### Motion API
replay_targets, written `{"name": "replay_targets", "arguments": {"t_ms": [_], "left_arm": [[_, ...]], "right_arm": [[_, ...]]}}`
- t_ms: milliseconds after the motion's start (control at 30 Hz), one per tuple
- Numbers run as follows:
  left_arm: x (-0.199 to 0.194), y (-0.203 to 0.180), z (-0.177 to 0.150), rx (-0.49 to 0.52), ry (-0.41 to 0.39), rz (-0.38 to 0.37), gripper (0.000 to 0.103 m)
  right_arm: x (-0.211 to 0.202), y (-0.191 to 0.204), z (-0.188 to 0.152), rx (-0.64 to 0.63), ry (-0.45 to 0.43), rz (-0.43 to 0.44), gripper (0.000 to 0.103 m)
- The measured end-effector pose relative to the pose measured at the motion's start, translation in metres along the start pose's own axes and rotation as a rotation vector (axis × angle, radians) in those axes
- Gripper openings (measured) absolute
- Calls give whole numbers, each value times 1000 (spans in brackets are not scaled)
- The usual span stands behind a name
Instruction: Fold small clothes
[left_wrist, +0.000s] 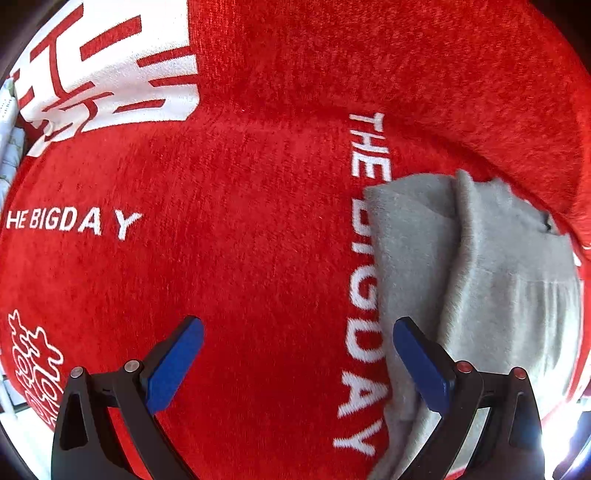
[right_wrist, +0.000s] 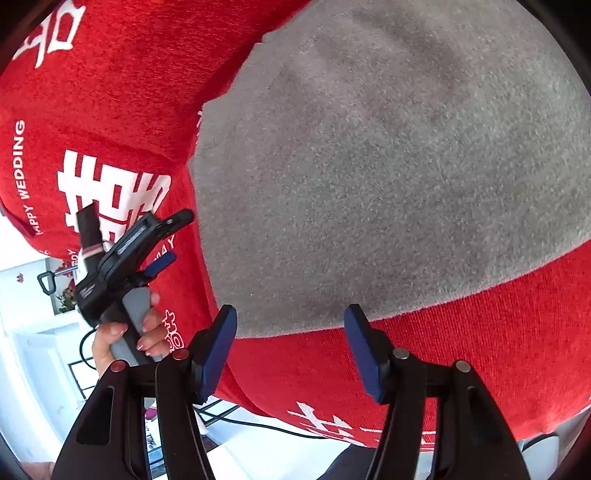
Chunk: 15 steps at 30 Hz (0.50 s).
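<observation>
left wrist view, left gripper (left_wrist: 298, 360): jaws spread wide with nothing between them, hovering over bare red blanket (left_wrist: 240, 240), probably waiting beside the work rather than gripping.
left wrist view, grey garment (left_wrist: 480, 280): lies on the blanket at the right, bunched with a raised fold down its middle; the right fingertip (left_wrist: 417, 354) overlaps its near edge, contact unclear.
left wrist view, placement: the garment covers part of the white "the big day" lettering (left_wrist: 364, 280), so it sits on top of the blanket, which seems to serve as the folding surface.
right wrist view, right gripper (right_wrist: 291, 349): jaws apart and empty, lined up at the garment's near hem, likely to pinch that edge.
right wrist view, garment: spread broad and mostly flat, filling the upper right.
right wrist view, other hand (right_wrist: 129, 336): holds the left gripper off to the left, over the blanket's edge.
</observation>
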<state>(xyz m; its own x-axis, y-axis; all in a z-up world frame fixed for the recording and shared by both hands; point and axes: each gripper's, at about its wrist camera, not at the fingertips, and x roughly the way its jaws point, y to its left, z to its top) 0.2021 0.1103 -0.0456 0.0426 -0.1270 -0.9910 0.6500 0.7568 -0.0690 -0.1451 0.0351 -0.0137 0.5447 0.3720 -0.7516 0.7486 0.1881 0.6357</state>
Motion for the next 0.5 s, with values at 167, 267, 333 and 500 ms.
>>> {"name": "replay_targets", "arguments": {"t_ms": [167, 267, 333, 500], "left_arm": [[0, -10, -7, 23, 16, -21, 103], [0, -18, -13, 26, 21, -37, 103], [1, -21, -17, 24, 25, -42, 103], [-1, -23, -18, 21, 27, -47, 103]], "right_arm": [[3, -10, -4, 46, 7, 55, 65], [5, -23, -10, 89, -14, 100, 65], [6, -28, -13, 98, -19, 106, 65], [11, -29, -13, 81, -35, 133, 68]]}}
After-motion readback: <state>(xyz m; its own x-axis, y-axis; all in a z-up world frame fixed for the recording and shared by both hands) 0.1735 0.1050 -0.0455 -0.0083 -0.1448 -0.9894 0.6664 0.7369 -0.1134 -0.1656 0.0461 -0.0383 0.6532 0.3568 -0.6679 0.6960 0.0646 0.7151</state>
